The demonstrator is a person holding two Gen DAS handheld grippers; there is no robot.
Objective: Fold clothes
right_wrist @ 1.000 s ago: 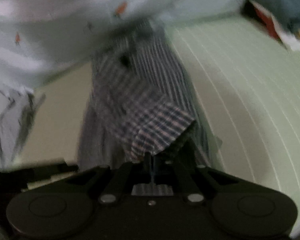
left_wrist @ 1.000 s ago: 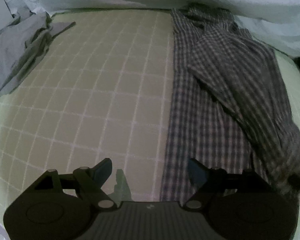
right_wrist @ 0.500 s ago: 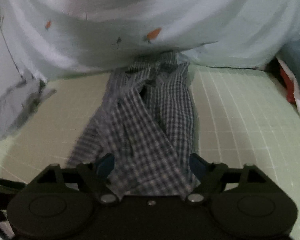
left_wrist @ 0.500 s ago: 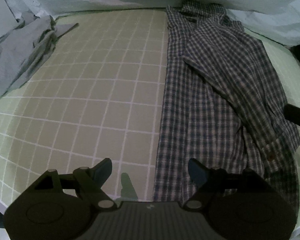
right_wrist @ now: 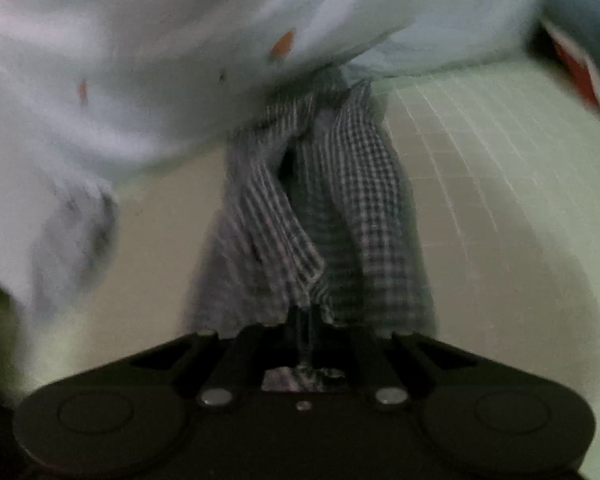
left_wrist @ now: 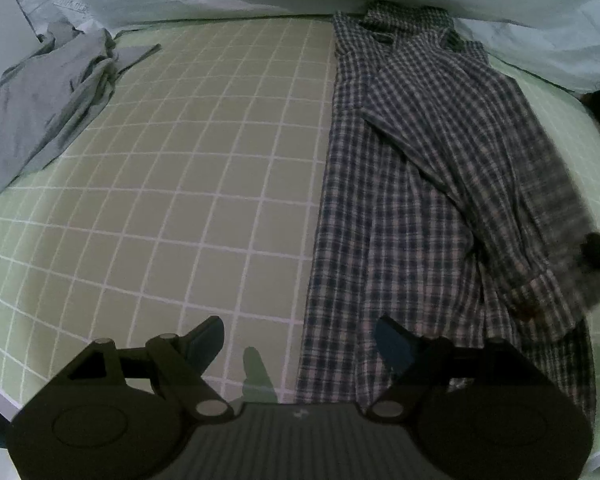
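The right gripper (right_wrist: 306, 344) points down, jaws just closed on the shirt (left_wrist: 420, 184). The left gripper (left_wrist: 300, 344) hangs over the bed (left_wrist: 180, 184), jaws wide.

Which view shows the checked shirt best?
The left wrist view: the checked shirt lies full length on the bed, collar to hem. The right wrist view is blurred and shows only bunched fabric running into the shut right gripper.

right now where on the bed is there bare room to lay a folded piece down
The widest bare patch is the checked sheet between the grey garment at the far left and the plaid shirt. A narrower bare strip lies right of the shirt. The far edge is crowded by the pale quilt bunched over the shirt's collar.
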